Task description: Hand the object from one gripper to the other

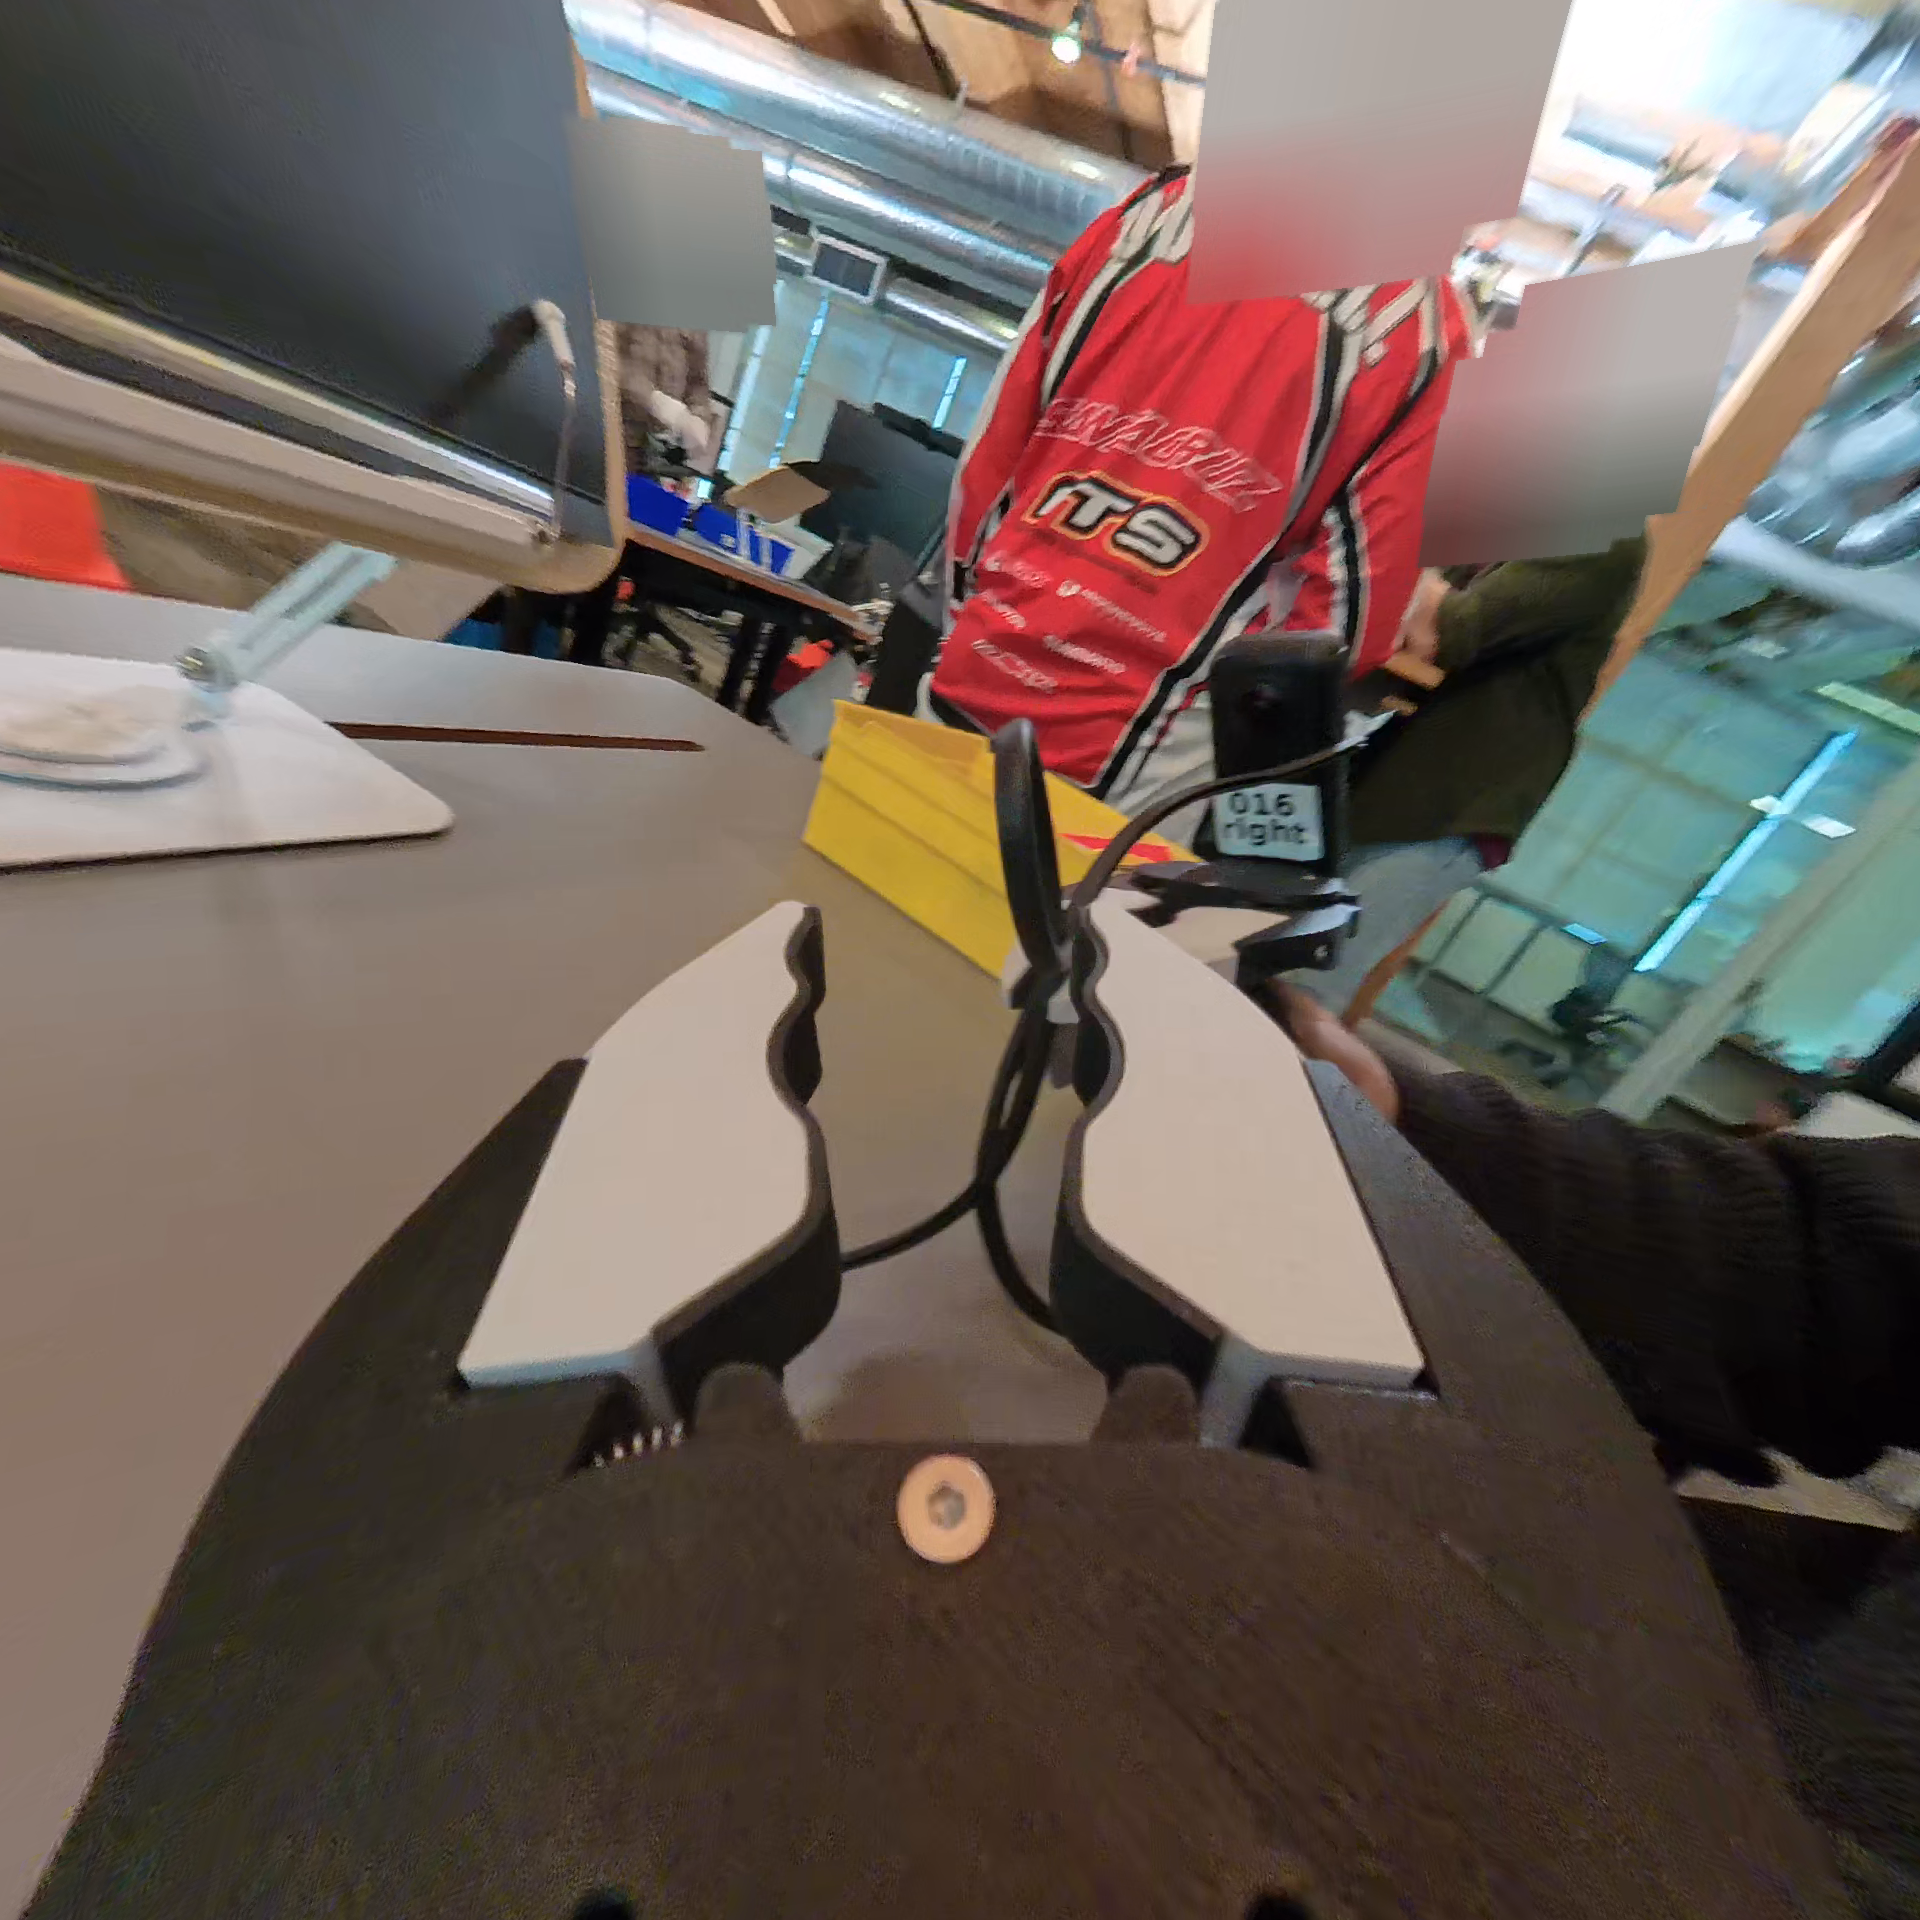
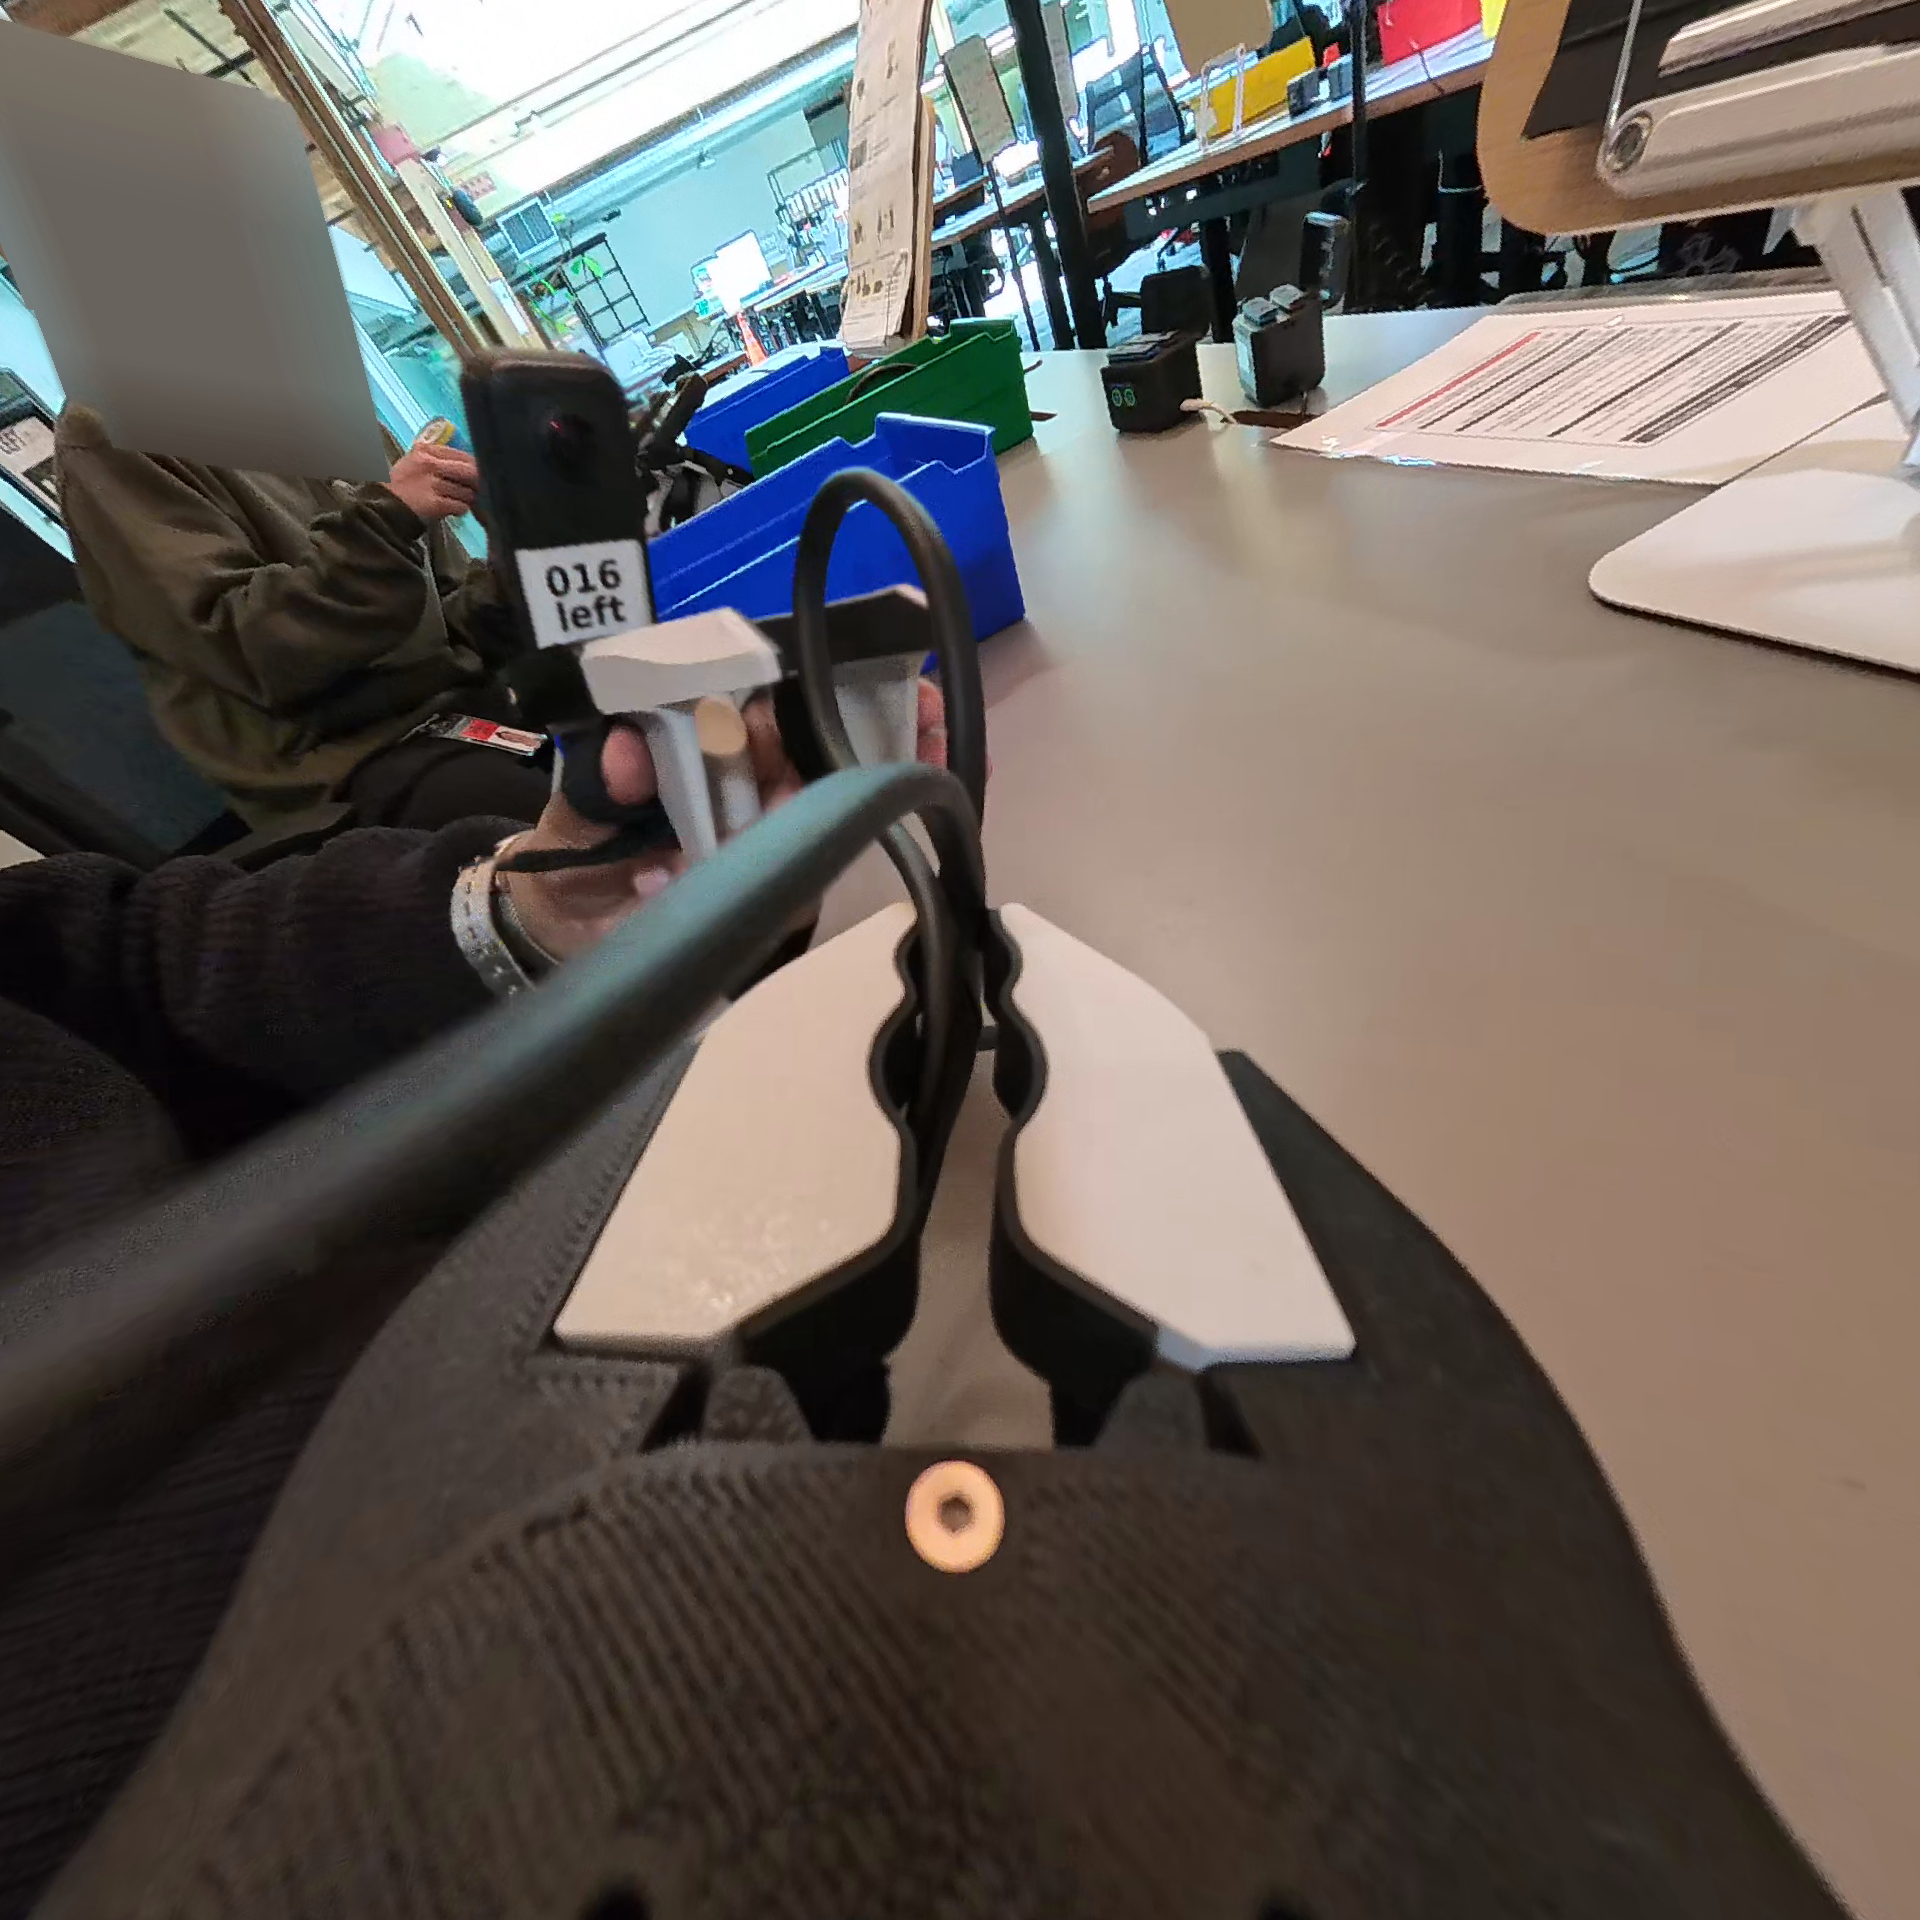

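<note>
Right hand-held gripper (image 2: 961, 935) is clenched on the looped black rubber cable (image 2: 940, 665), pinched at its fingertips above the grey surface (image 2: 1351, 831). Left hand-held gripper (image 1: 940, 935) gapes wide, cable against its right-hand finger. Close squarely on the strands before the right lets go. The cable's ends are out of sight.

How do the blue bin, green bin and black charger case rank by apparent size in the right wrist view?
1. Blue bin
2. Green bin
3. Black charger case
The blue bin sits nearer the camera, so its true lead over the green one is unsure.
</note>
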A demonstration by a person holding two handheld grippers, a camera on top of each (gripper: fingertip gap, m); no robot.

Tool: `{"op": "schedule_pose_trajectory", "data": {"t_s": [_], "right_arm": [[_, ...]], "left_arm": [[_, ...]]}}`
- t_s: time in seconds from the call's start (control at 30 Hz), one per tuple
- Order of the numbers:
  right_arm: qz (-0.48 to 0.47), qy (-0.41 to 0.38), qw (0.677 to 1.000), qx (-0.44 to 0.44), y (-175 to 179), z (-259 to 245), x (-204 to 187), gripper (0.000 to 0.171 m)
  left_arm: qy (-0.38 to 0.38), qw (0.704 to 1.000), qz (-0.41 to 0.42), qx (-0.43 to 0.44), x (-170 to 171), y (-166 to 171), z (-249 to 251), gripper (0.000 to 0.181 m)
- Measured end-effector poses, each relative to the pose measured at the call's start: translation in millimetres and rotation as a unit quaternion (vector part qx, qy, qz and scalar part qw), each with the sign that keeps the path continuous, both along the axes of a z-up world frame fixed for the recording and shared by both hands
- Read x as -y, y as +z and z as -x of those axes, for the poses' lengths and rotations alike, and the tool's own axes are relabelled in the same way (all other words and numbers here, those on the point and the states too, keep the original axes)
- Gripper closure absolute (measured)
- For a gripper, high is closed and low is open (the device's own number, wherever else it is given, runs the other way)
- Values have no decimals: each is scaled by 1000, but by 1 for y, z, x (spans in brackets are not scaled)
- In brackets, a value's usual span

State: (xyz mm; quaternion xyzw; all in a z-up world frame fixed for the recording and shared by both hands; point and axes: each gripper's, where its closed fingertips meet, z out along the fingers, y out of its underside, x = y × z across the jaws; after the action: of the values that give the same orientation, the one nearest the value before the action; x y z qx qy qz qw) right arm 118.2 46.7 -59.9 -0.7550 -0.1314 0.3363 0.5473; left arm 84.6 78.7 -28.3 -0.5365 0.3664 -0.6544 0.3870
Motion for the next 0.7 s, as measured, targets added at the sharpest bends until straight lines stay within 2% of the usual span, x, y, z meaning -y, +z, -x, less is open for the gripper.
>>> {"op": "schedule_pose_trajectory", "data": {"t_s": [0.2,0.3,0.47,0.57,0.7], "right_arm": [[3,-5,1000,19,-4,1,0,162],[3,-6,1000,20,-4,2,0,162],[-3,-12,1000,-19,4,-1,0,163],[-4,-12,999,-50,8,-2,0,162],[-5,-3,998,-70,10,3,1,162]], "left_arm": [[54,994,-92,-26,-9,0,5,139],[18,990,-129,-59,9,-14,-3,153],[-8,967,-225,-123,38,-39,-17,150],[-19,952,-269,-145,54,-49,-22,139],[-53,949,-264,-162,77,-58,-30,100]]}}
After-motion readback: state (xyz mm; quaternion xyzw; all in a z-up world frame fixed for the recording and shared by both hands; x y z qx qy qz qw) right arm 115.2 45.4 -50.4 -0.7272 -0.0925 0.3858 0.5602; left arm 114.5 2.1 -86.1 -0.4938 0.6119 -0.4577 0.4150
